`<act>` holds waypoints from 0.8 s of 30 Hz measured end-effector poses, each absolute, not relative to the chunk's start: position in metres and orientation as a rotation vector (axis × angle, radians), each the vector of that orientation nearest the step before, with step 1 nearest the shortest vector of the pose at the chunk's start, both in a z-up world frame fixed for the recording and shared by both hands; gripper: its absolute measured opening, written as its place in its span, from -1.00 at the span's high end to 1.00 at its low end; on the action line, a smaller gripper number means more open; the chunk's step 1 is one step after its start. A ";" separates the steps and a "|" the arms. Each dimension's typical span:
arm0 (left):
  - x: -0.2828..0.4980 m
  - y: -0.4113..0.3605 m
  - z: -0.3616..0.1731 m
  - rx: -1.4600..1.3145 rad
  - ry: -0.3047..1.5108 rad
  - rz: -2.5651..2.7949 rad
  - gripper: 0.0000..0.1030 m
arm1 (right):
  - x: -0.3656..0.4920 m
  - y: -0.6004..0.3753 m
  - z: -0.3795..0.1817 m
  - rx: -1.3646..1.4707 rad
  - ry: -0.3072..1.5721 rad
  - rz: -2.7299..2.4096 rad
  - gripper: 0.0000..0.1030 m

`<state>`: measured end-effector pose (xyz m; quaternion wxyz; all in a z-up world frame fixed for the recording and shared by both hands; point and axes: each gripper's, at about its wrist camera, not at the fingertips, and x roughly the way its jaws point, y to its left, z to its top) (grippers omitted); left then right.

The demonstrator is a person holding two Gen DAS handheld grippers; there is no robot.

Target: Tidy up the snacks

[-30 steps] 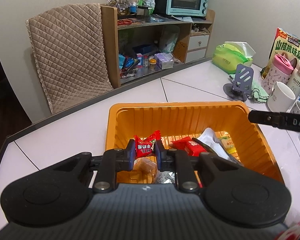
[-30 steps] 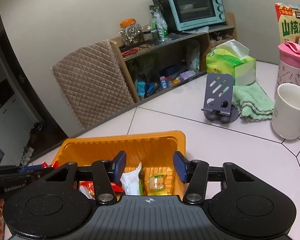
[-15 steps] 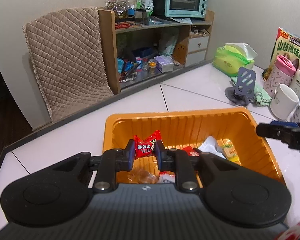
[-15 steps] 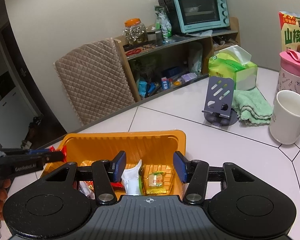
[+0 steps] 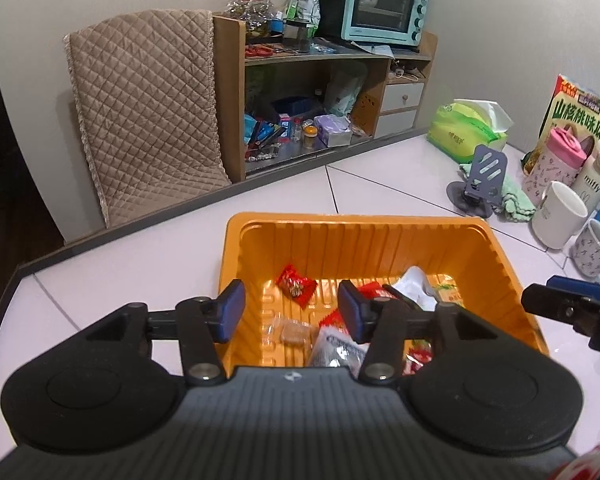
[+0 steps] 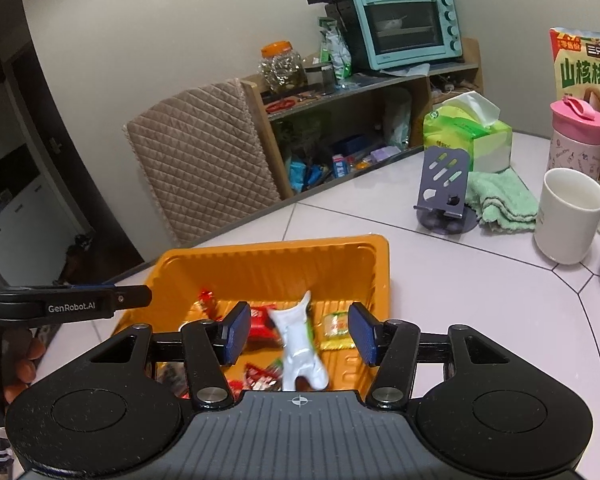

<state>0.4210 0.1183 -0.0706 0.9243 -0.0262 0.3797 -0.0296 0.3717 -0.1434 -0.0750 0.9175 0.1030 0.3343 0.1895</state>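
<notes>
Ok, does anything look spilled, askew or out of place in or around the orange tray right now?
Nothing stands out. The snacks, including the red candy and the white wrapper, all lie inside the orange tray, which sits flat on the table. Both the left gripper and right gripper are open and empty.

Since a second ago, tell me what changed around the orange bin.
The left gripper has just been opening its fingers and let go of the red candy, which dropped into the orange bin; nothing sits between the fingers now. The right gripper remains open and empty over the bin. The other snacks are unmoved.
</notes>
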 end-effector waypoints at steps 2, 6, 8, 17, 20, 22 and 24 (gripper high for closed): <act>0.410 0.121 -0.065 -0.065 0.773 -0.059 0.01 | 0.365 -0.144 -0.071 0.213 0.693 0.389 -0.11; 0.387 0.123 -0.051 -0.091 0.759 -0.053 -0.10 | 0.350 -0.150 -0.062 0.235 0.696 0.376 -0.51; 0.375 0.122 -0.044 -0.093 0.758 -0.053 -0.12 | 0.342 -0.154 -0.057 0.244 0.691 0.379 -0.55; 0.310 0.109 -0.013 -0.096 0.747 -0.032 -0.35 | 0.302 -0.175 -0.036 0.320 0.744 0.347 -0.56; 0.285 0.104 -0.006 -0.112 0.752 -0.032 -0.37 | 0.285 -0.180 -0.032 0.319 0.758 0.352 -0.56; 0.269 0.100 -0.002 -0.120 0.756 -0.029 -0.38 | 0.273 -0.182 -0.029 0.299 0.762 0.351 -0.56; 0.254 0.096 0.000 -0.123 0.765 -0.023 -0.40 | 0.261 -0.184 -0.028 0.287 0.767 0.353 -0.56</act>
